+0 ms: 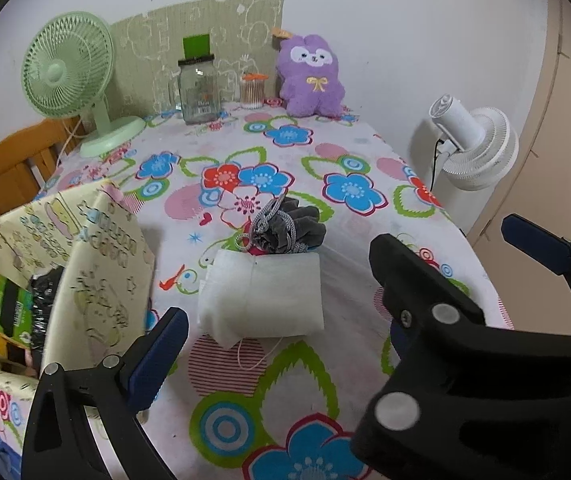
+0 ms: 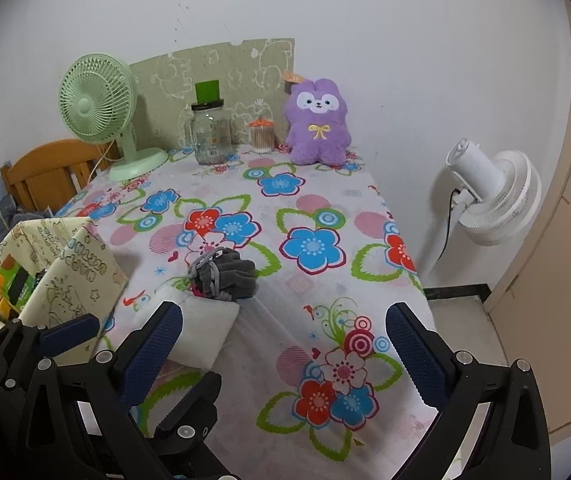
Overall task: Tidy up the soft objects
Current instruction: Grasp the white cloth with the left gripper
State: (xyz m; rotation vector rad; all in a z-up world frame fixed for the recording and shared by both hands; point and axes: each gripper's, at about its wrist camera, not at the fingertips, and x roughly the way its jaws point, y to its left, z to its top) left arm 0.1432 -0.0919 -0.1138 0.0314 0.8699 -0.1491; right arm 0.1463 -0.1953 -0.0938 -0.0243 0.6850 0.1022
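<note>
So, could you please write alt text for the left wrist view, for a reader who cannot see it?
The open left gripper hovers over a flowered tablecloth, facing a white pouch that touches a grey drawstring bag behind it. A patterned storage box stands at left, the right gripper at right. At the back are a green fan, glass jar and purple plush.

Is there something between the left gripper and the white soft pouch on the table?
Nothing visible does. The left gripper is open and the white soft pouch lies directly ahead on the flowered tablecloth; the grey drawstring bag sits behind it.
</note>
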